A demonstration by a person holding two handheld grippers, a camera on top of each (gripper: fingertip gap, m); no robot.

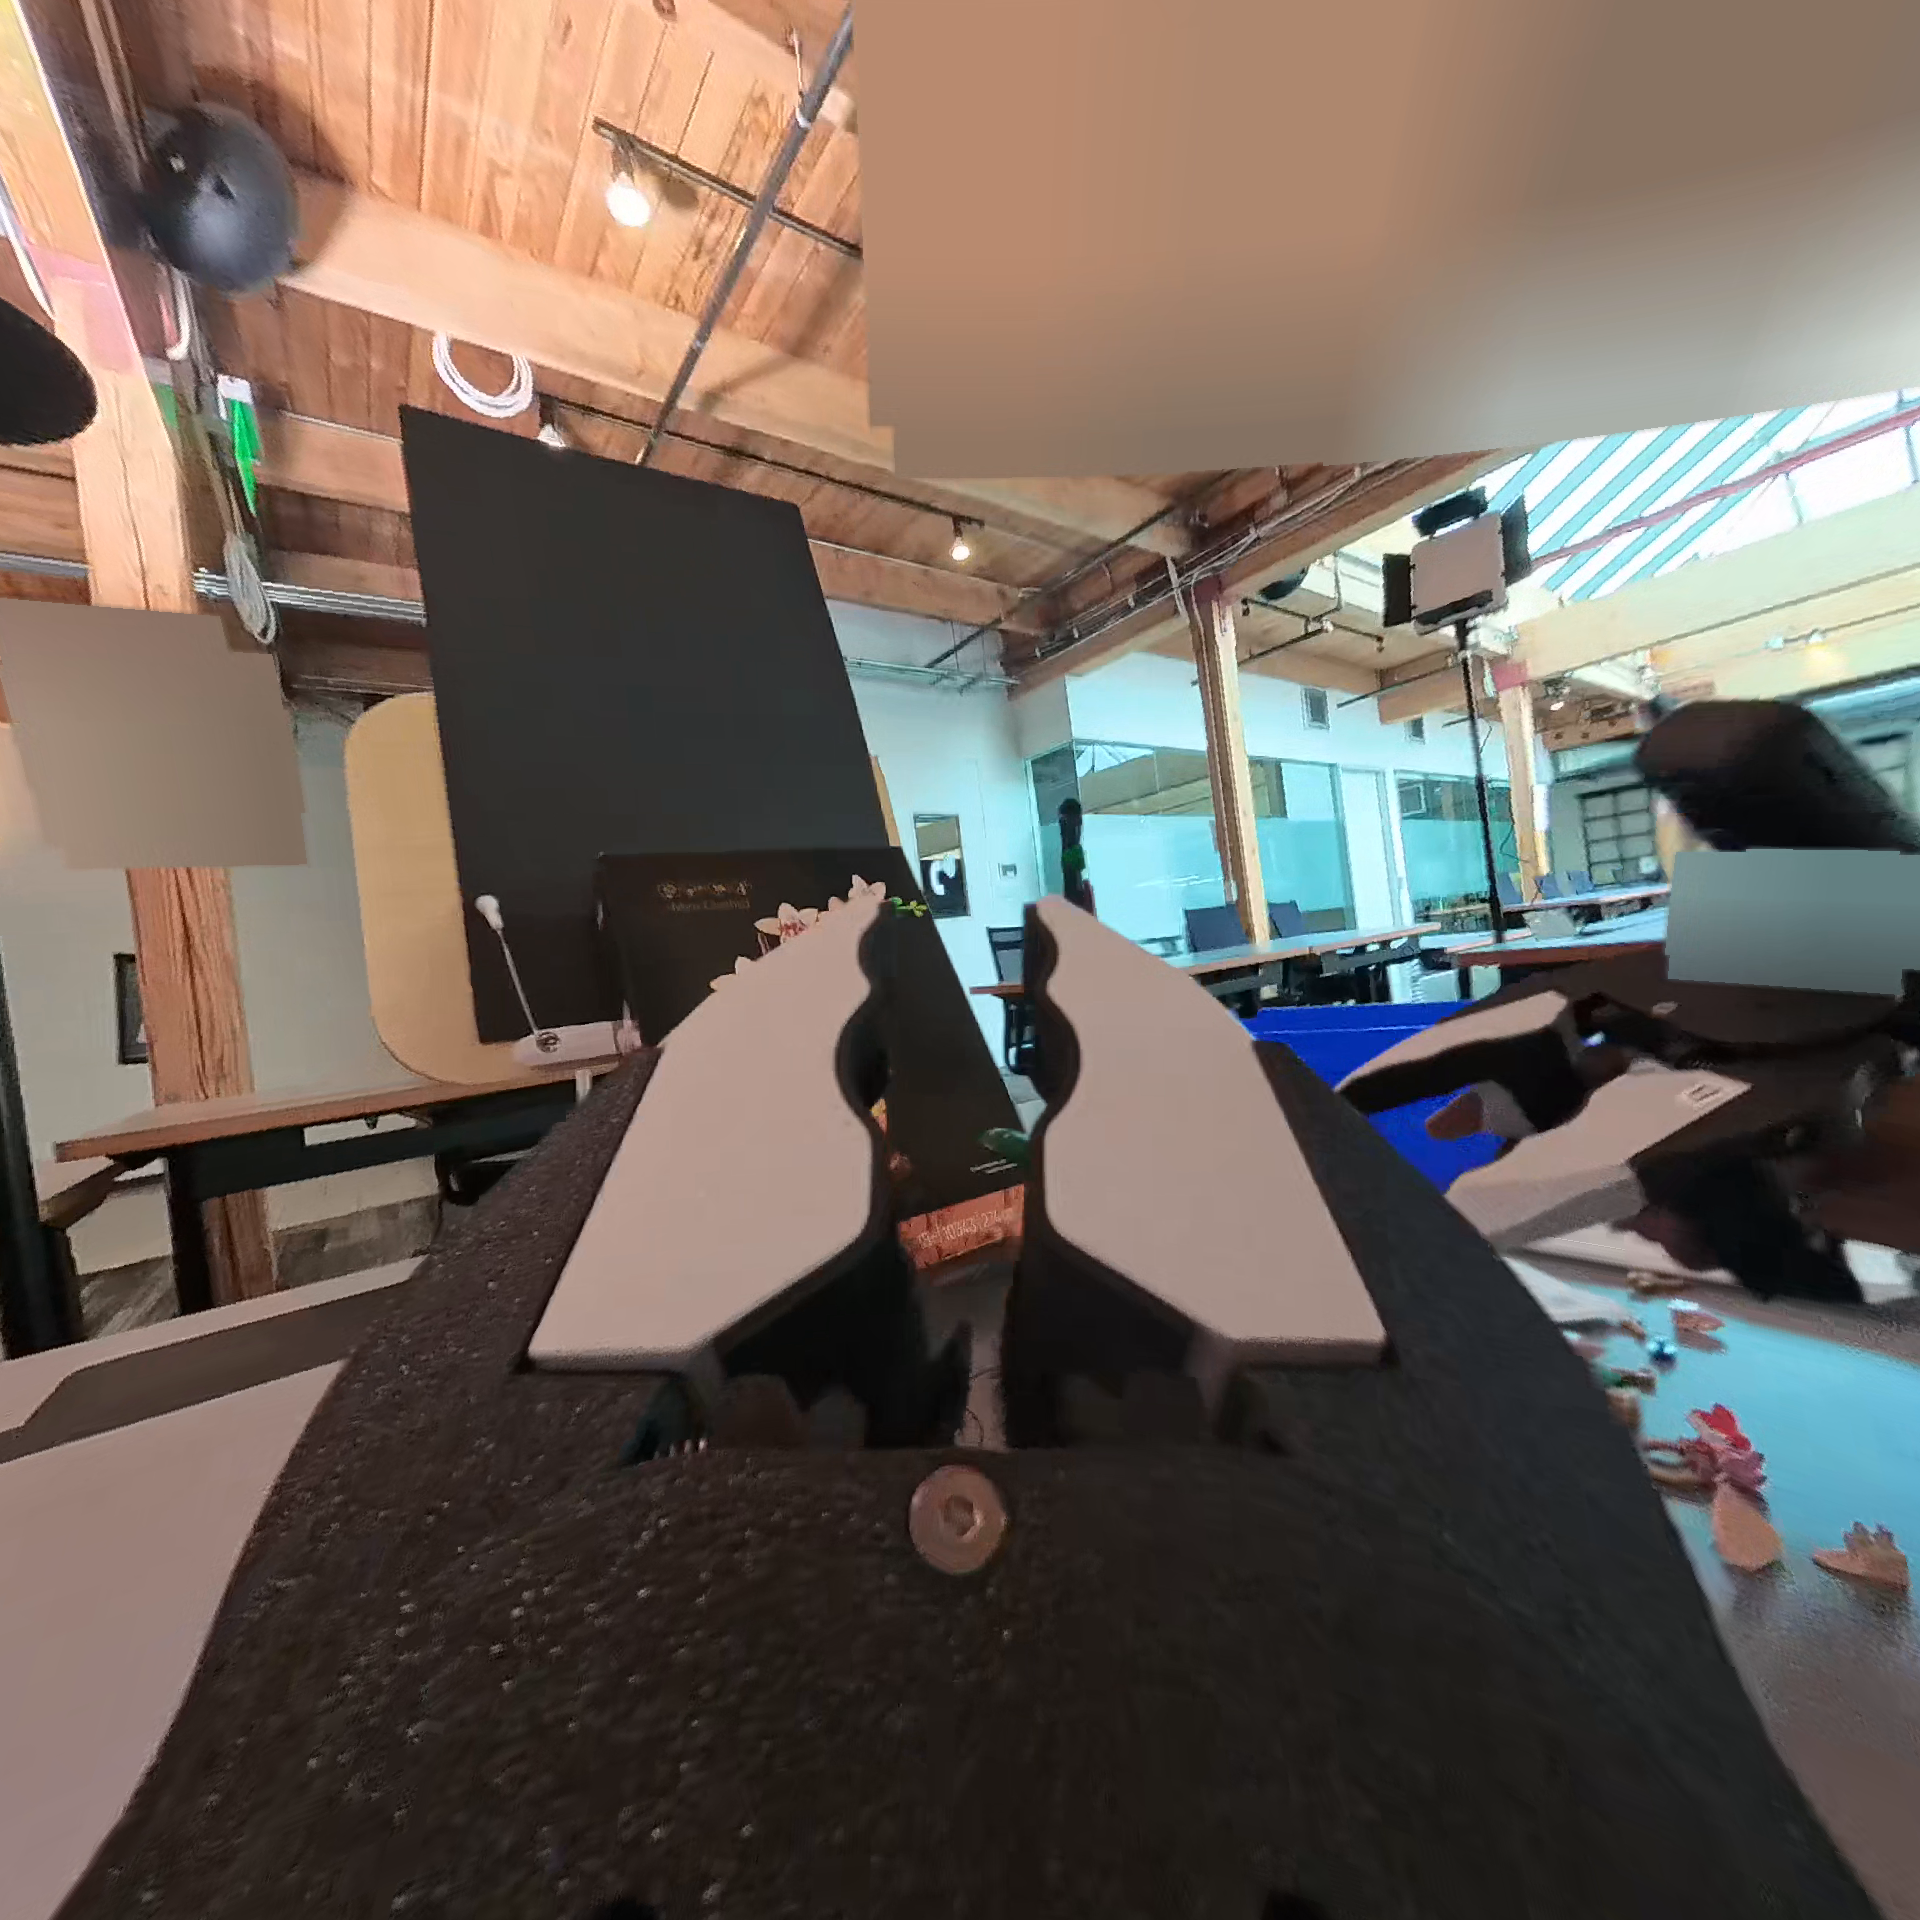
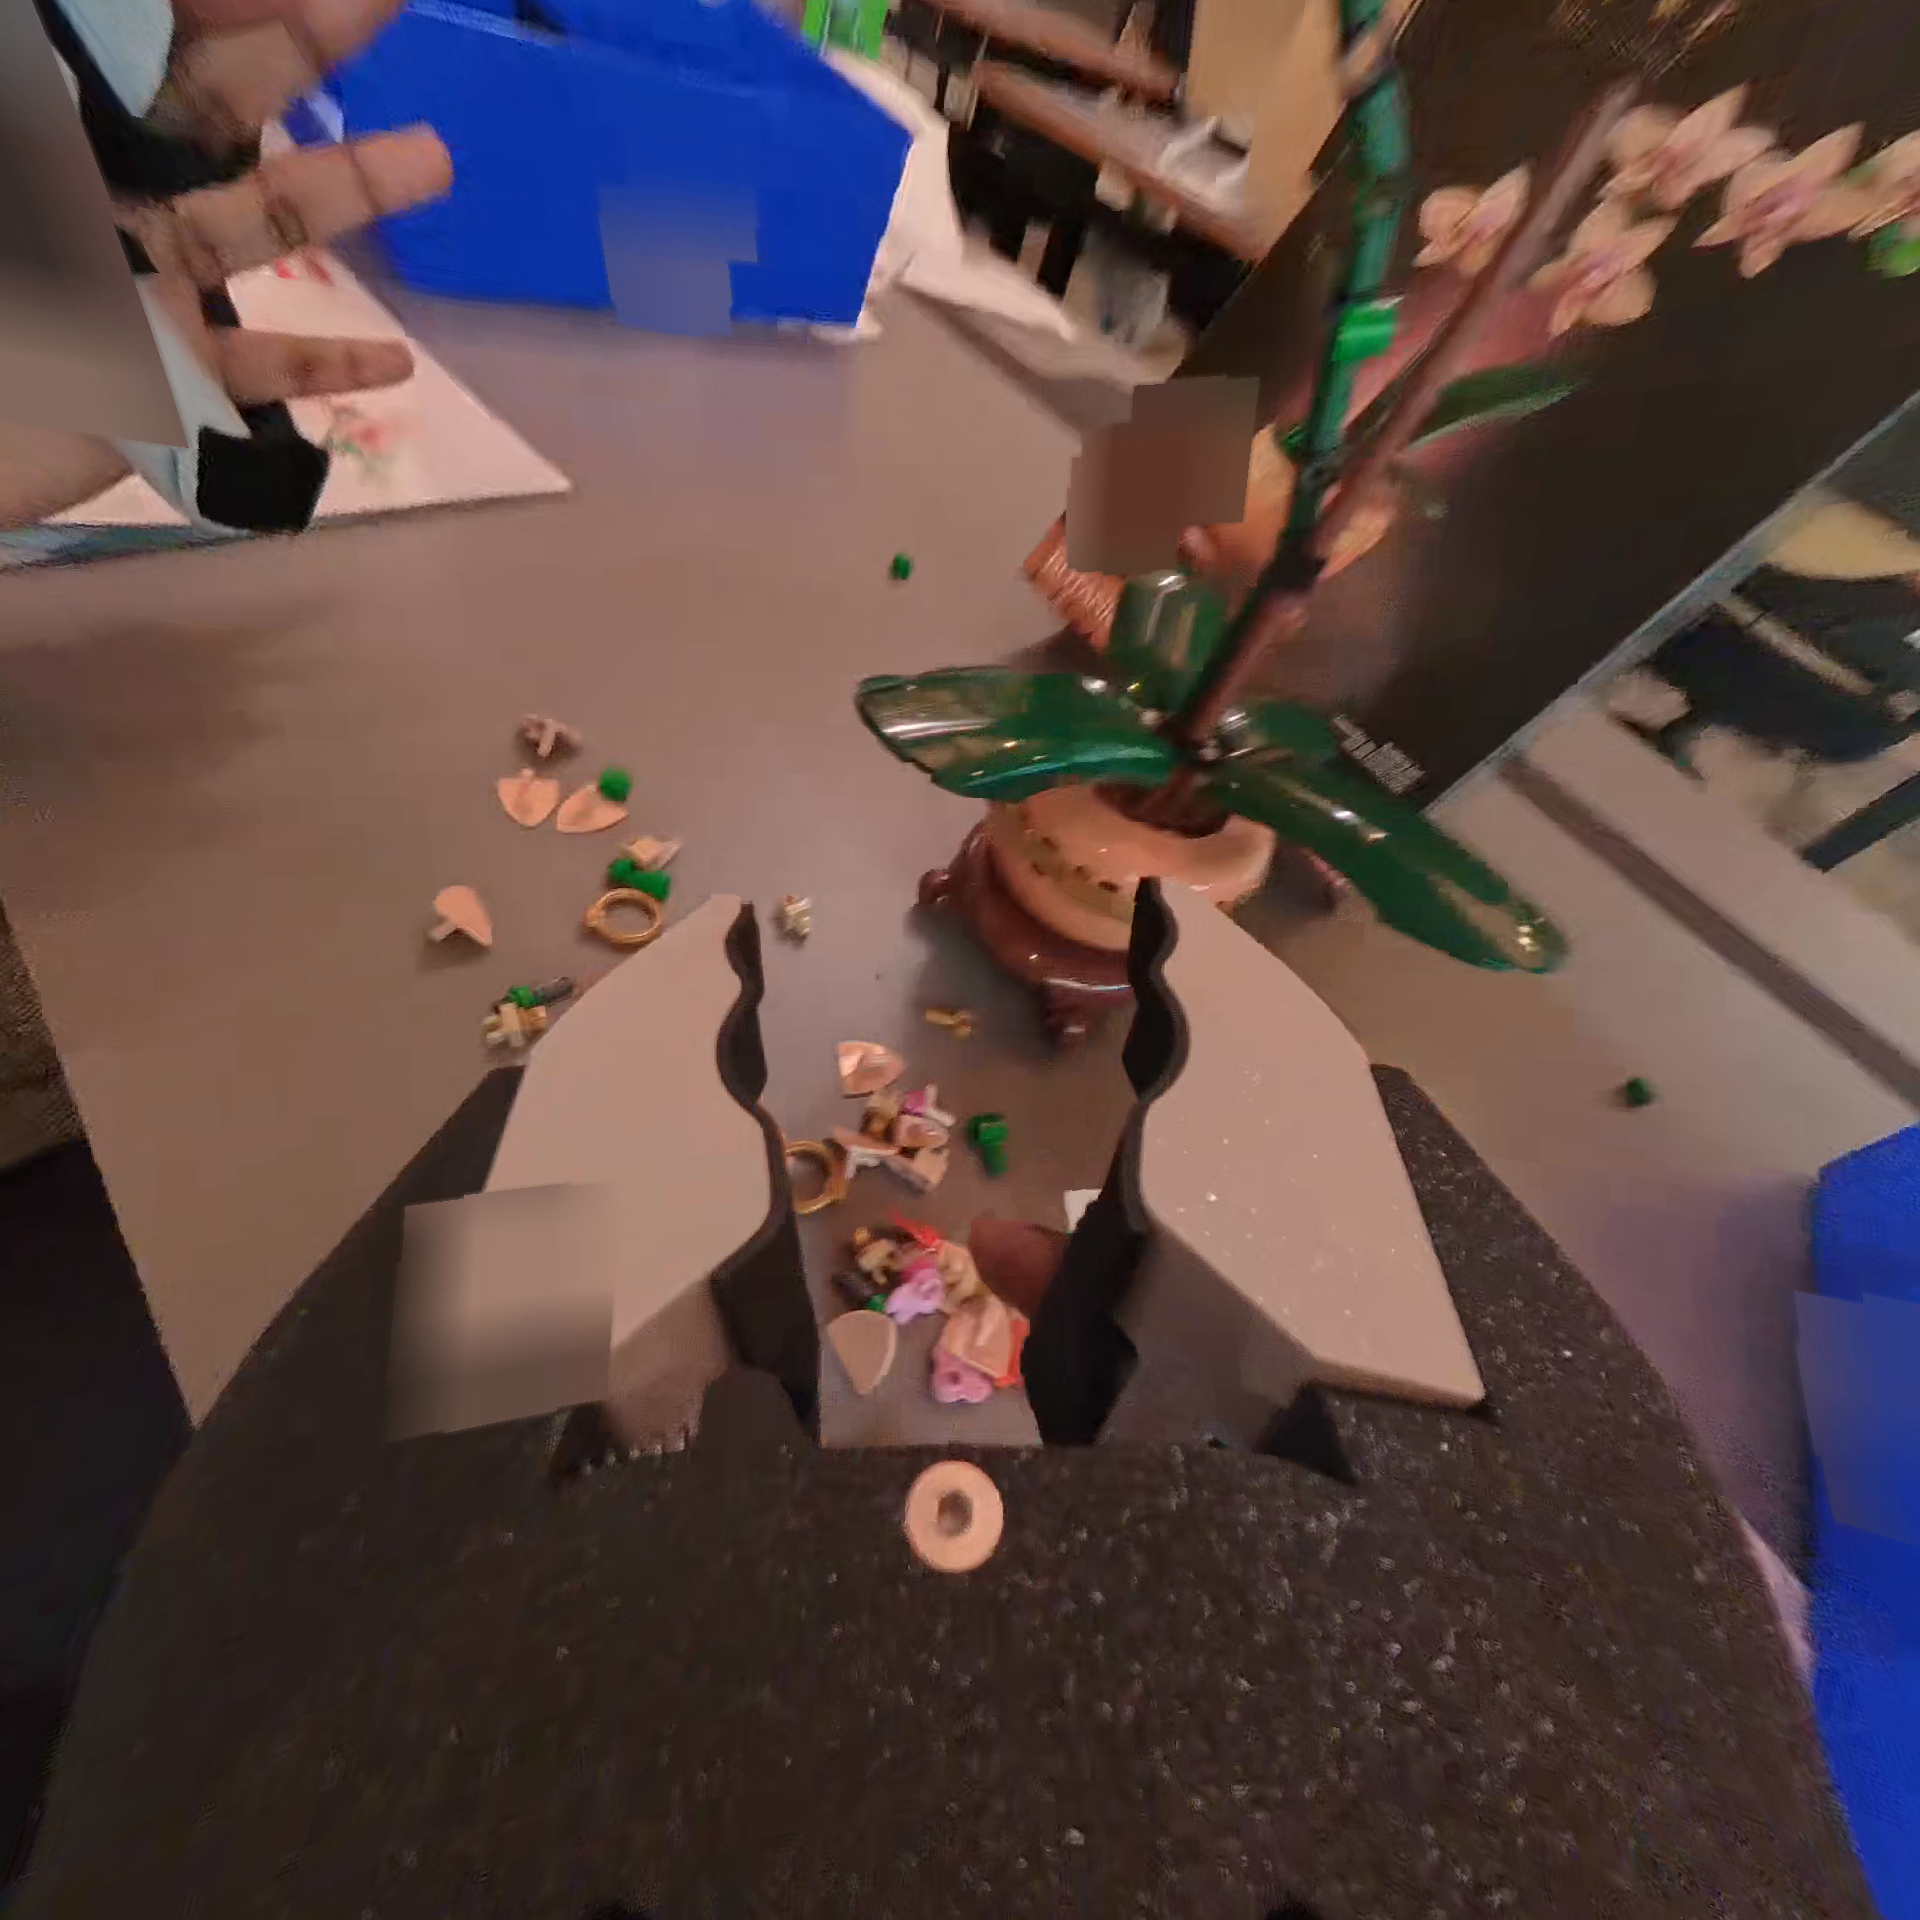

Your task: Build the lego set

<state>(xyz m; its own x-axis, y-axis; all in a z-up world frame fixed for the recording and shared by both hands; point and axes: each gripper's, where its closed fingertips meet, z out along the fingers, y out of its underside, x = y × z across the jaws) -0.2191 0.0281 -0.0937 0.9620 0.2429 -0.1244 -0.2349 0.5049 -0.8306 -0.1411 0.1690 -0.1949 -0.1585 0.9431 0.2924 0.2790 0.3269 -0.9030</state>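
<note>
Glossy paddle-shaped leaves [image 2: 997, 727] — ribbed pot [image 2: 1049, 894].

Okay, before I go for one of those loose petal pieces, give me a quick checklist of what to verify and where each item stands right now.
1. right gripper open and empty: ok, the jaws stand wide apart with nothing between them.
2. left gripper free: ok, a gap shows between the jaws and nothing sits in it.
3. Target in view: ok, loose pieces lie on the table under the right gripper.
4. Pieces separated: not ok, they lie bunched in a pile.
5. plant model upright, clear of the pile: ok, though its leaves overhang nearby.
6. Left gripper aimed at the work: not ok, it points up toward the set box.
</note>
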